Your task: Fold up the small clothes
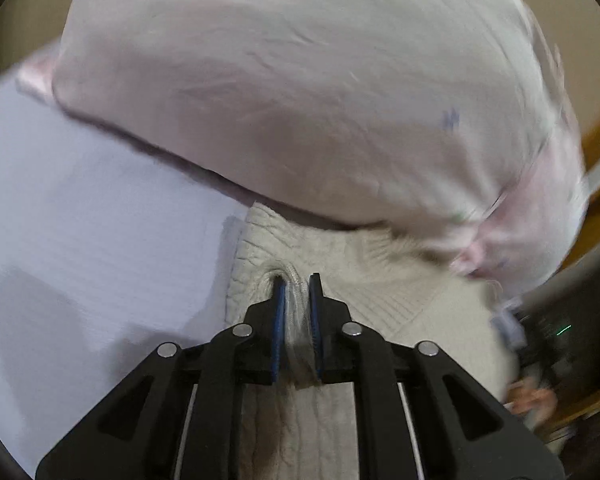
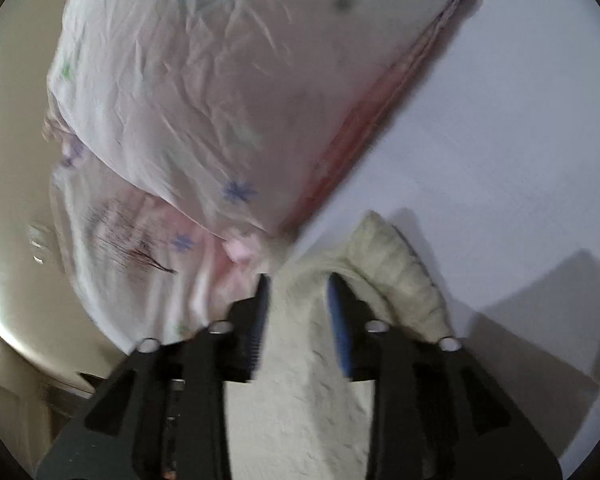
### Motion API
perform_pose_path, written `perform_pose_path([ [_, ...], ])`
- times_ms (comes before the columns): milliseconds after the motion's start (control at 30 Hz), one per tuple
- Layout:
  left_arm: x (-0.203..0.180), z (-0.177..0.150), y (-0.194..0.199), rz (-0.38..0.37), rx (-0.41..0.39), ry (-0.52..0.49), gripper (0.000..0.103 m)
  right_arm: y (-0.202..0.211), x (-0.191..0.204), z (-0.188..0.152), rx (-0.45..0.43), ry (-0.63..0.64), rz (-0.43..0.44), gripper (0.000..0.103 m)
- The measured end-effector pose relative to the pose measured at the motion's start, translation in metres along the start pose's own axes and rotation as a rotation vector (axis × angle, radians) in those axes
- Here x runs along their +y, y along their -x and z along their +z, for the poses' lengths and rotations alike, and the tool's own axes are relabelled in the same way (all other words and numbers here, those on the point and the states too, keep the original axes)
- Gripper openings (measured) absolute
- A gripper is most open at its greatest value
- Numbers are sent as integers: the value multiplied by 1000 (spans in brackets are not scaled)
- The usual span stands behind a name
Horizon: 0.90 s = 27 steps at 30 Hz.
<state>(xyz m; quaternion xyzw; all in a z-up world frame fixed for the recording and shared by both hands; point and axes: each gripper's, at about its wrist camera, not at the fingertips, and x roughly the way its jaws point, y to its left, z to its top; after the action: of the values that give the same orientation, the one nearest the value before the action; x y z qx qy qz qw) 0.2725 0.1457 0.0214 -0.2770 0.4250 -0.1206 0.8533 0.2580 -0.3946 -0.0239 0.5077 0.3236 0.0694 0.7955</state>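
While both claws have hold of the cream knit (image 1: 340,288), I judge I am mid-fold, carrying one edge of it over the white desk (image 1: 80,220). My left claw (image 1: 297,300) is nearly closed, with a thin bunch of the ribbed edge pinched between its blue pads; my right claw (image 2: 298,300) stands wider, clamped on a thicker wad of the same knit (image 2: 300,360). From each claw the knit runs forward a short way and spreads down under the fingers, so it hangs or drapes between the two grips; I cannot tell how much of it rests on the desk. Just ahead of both claws lies a pale pink garment (image 1: 300,100) with small blue and green prints, crumpled, its near hem touching or overlapping the knit's far edge. Next, I think, both claws must travel together, keeping the held edge taut and level, lay it on the opposite edge, then let go; the pink garment is close enough to snag. The knit looks thick, soft and ribbed, likely to hold a fold but bulky at the pinch. Both views are blurred.
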Motion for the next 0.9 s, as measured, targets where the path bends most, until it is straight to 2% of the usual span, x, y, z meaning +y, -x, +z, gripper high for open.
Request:
perform_pose_path([
  [33,7,2,11,-33,-37,24,32,9,3,0,-27,34,10,76],
  [67,10,3,21,-20,-78,30,47,15,6,1,-55,62,8,90],
  [100,13,0,34,4,-124,28,74,27,10,-2,-105,108,-6,91],
  [133,15,-3,41,6,-142,21,79,36,13,-6,-129,144,-7,91],
  [200,15,-14,47,-12,-94,-16,78,44,15,-11,-150,213,9,92],
  [267,12,-33,42,-12,-10,-48,78,46,14,-16,-159,240,14,93],
  [367,8,-52,28,-37,87,-49,72,37,22,-17,-114,246,29,93],
  [433,8,-60,20,-37,120,-46,67,34,30,-19,-109,276,24,93],
  [533,-2,-57,17,7,101,-57,62,32,37,-22,-107,312,28,93],
  [567,-2,-56,15,16,93,-29,57,32,37,-23,-103,312,38,93],
  [600,-2,-55,12,21,92,-8,41,33,37,-23,-102,309,43,93],
  [633,1,-55,10,22,98,14,21,33,35,-23,-100,305,50,93],
  [667,4,-56,3,-16,122,59,21,34,34,-22,-97,298,56,93],
  [733,1,-54,4,-21,118,90,17,36,30,-19,-94,275,72,93],
  [767,0,-52,7,-48,112,110,17,38,28,-17,-95,263,82,93],
  [833,-16,-45,19,-177,86,150,15,42,26,-15,-100,245,101,93],
  [900,-50,-39,29,-265,46,114,14,47,27,-11,-109,244,120,93],
])
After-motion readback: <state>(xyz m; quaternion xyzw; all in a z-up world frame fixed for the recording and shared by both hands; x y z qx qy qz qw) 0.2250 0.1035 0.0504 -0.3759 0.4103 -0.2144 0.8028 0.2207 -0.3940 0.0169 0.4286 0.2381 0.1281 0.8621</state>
